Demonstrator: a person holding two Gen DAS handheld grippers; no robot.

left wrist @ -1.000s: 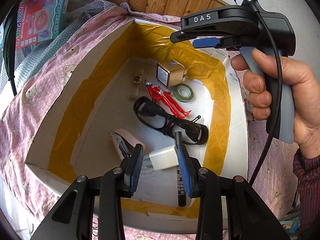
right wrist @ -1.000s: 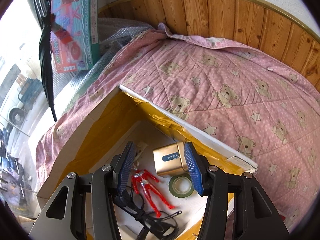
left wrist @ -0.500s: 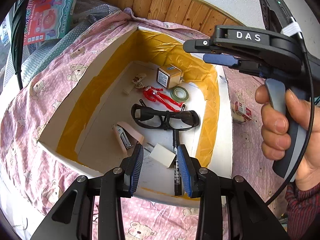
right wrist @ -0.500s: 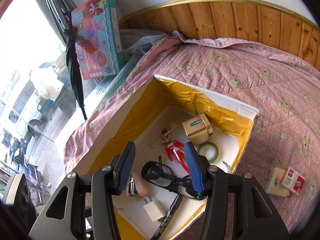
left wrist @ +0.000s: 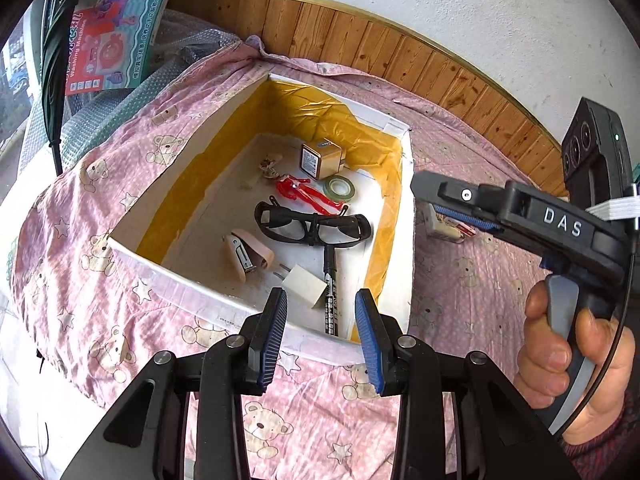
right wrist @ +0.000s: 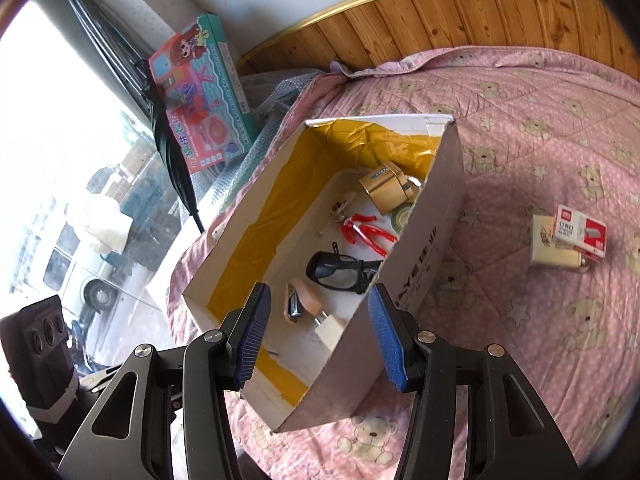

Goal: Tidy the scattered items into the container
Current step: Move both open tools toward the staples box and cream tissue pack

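A white cardboard box lined with yellow tape sits on the pink bear-print bedspread. Inside lie black glasses, a red figure, a gold cube, a green tape roll, a pink stapler, a white charger and a black marker. Right of the box, on the bedspread, lie a staples box and a cream block. My left gripper hangs open above the box's near wall. My right gripper is open and empty over the box's near corner.
A toy carton and bubble wrap lie at the bed's far left by a window. A wooden headboard curves behind. A hand holds the right gripper's handle at the right of the left wrist view.
Both grippers have pulled back and up from the box, so it looks smaller and further off. The right gripper has swung right, bringing the staples box into its view.
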